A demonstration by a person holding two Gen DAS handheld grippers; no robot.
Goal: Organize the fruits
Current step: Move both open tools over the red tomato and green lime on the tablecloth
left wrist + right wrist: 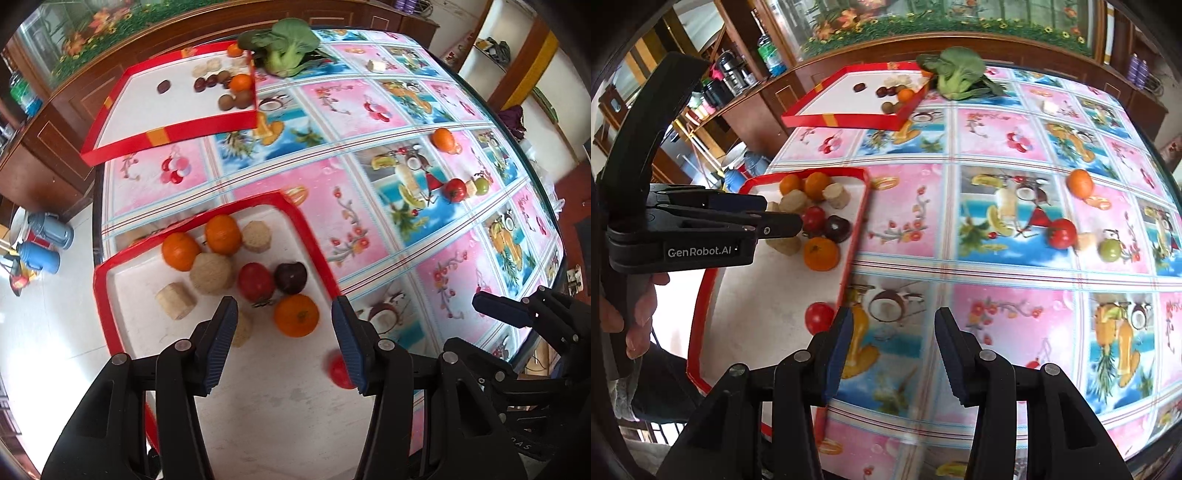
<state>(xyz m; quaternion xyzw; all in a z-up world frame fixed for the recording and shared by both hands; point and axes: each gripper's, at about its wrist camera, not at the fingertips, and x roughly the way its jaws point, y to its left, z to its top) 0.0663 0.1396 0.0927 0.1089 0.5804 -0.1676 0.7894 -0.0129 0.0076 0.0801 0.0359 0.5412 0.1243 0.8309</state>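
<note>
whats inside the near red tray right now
The near red tray holds three oranges, two red tomatoes, a dark plum and several pale cut chunks. The left claw partly covers one chunk.

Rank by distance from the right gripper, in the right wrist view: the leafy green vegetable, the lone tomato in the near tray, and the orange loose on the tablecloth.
From the right gripper:
1. Lone tomato, just left, inside the near tray.
2. Loose orange, far right on the tablecloth.
3. Leafy green vegetable, at the table's far edge.

Glossy plastic tablecloth (997,280); wooden cabinet (62,122).
</note>
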